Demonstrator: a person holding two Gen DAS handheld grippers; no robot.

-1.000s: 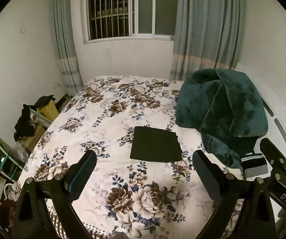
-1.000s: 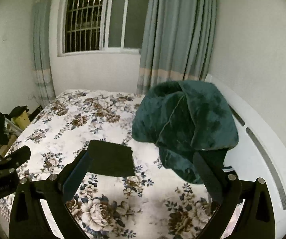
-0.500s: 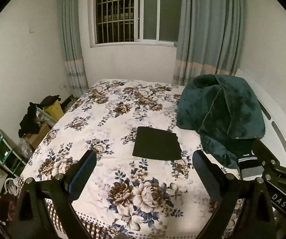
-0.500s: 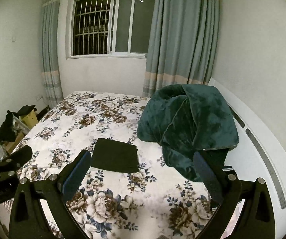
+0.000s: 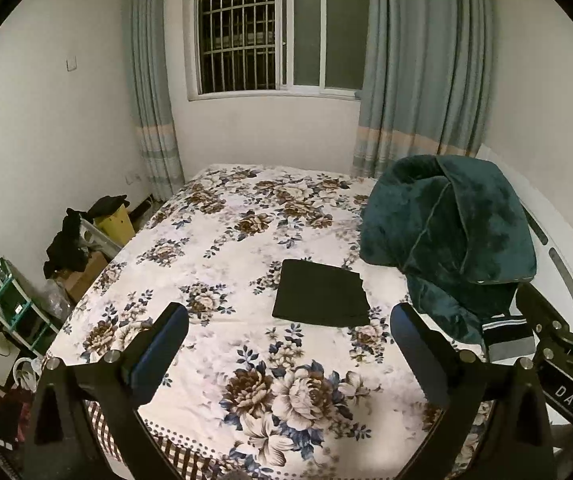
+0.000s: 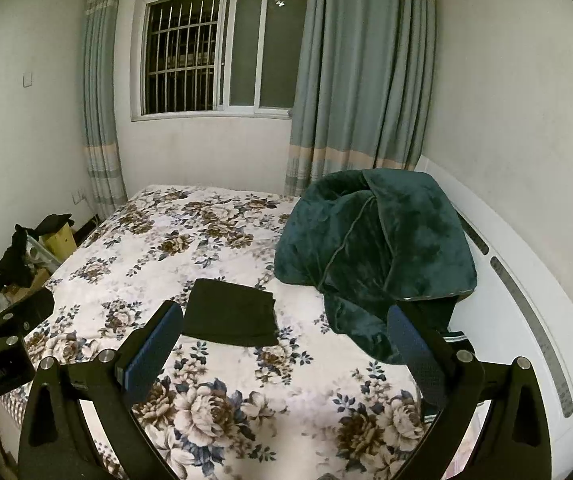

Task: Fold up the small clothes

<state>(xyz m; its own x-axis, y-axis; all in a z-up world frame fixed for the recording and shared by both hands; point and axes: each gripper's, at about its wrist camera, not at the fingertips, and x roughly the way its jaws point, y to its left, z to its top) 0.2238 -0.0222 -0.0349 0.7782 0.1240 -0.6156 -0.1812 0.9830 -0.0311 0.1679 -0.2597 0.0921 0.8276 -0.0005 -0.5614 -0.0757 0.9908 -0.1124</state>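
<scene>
A black garment lies folded into a flat rectangle on the floral bedsheet, near the bed's middle; it also shows in the right wrist view. My left gripper is open and empty, held above the near part of the bed, short of the garment. My right gripper is open and empty, just right of the garment and nearer than it. The right gripper's body shows at the right edge of the left wrist view.
A heaped dark green blanket sits on the right of the bed against a white headboard. A striped cloth pokes out beneath it. Boxes, dark clothes and a shelf stand on the floor at left. A window and curtains are behind.
Both grippers have drawn back and risen from the bed, so the garment looks smaller and farther. Both stay open. The garment has not moved.
</scene>
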